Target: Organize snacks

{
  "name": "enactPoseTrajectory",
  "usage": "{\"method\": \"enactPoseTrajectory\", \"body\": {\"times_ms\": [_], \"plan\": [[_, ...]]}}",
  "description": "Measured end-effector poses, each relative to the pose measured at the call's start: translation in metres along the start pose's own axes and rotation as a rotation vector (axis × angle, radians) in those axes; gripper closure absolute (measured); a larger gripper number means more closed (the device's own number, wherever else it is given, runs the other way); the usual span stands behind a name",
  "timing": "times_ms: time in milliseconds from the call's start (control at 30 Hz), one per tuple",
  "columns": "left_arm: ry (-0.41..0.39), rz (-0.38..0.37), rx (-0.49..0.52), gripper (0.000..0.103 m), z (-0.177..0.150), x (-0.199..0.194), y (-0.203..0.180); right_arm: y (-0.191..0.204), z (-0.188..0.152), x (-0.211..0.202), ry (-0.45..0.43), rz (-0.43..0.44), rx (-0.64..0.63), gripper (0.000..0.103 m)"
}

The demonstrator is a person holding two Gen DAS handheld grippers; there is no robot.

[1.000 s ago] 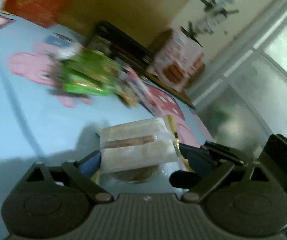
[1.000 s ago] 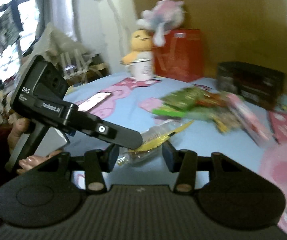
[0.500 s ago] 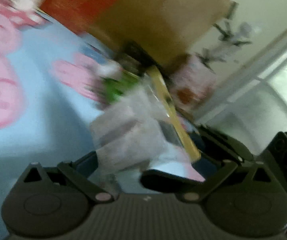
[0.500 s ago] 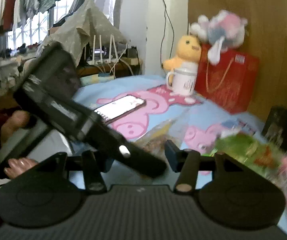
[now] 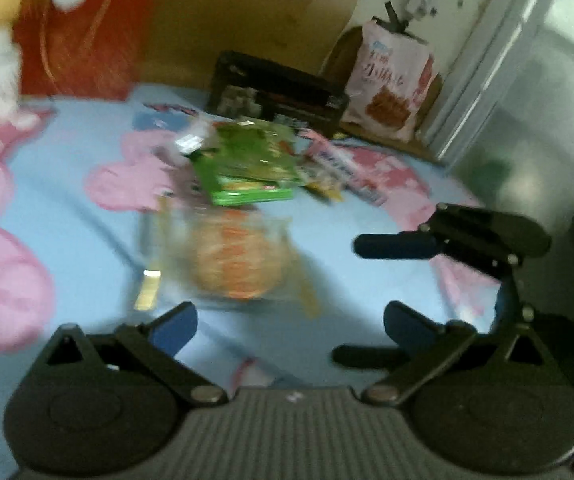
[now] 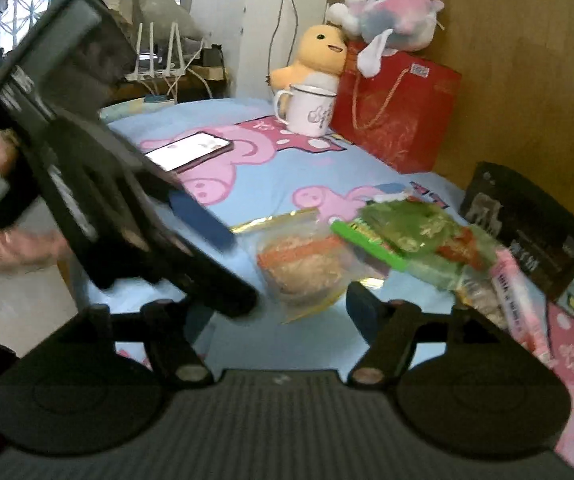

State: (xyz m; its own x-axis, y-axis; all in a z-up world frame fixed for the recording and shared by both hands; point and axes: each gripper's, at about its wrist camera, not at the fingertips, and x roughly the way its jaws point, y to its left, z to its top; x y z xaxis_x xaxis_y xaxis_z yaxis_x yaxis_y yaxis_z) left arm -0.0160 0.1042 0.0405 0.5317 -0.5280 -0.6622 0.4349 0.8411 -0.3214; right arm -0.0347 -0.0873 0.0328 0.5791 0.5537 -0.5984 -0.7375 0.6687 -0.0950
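A clear packet of round biscuits (image 5: 239, 260) lies on the blue bed sheet (image 5: 67, 200), just in front of my open, empty left gripper (image 5: 287, 324). It also shows in the right wrist view (image 6: 307, 268), just beyond my open right gripper (image 6: 287, 308). Behind it lies a pile of green snack packets (image 5: 251, 168) (image 6: 415, 240) with a pink packet (image 6: 515, 292) at its right. The left gripper's body (image 6: 99, 200) crosses the left of the right wrist view. The right gripper's fingers (image 5: 399, 246) show at the right of the left wrist view.
A black box (image 5: 279, 96) and a pink snack bag (image 5: 391, 84) stand at the back. A red gift bag (image 6: 399, 112), white mug (image 6: 307, 110), plush toys (image 6: 323, 56) and a phone (image 6: 191, 152) sit on the far side of the sheet.
My left gripper held the biscuit packet, swung it across, then opened; the packet now lies on the sheet next to the green pile. The right gripper turned to face the pile.
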Motion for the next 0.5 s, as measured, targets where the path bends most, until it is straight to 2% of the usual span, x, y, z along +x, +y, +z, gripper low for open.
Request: {"method": "enactPoseTrajectory", "body": {"times_ms": [133, 267, 400, 433, 500], "plan": [[0.005, 0.117, 0.067, 0.000, -0.007, -0.030, 0.006, -0.001, -0.001, 0.011, 0.012, 0.017, 0.046, 0.029], [-0.053, 0.383, 0.153, 0.000, 0.001, -0.052, 0.009, -0.003, 0.003, 0.011, -0.021, 0.027, 0.101, 0.029], [-0.089, 0.612, 0.197, 0.000, 0.014, -0.047, 0.018, -0.011, 0.013, 0.026, -0.057, 0.020, 0.149, 0.029], [-0.091, 0.641, 0.186, 0.000, 0.017, -0.043, 0.022, -0.013, 0.015, 0.032, -0.063, 0.015, 0.151, 0.029], [-0.085, 0.653, 0.148, 0.000, 0.022, -0.035, 0.032, -0.015, 0.019, 0.051, -0.049, -0.003, 0.147, 0.030]]}}
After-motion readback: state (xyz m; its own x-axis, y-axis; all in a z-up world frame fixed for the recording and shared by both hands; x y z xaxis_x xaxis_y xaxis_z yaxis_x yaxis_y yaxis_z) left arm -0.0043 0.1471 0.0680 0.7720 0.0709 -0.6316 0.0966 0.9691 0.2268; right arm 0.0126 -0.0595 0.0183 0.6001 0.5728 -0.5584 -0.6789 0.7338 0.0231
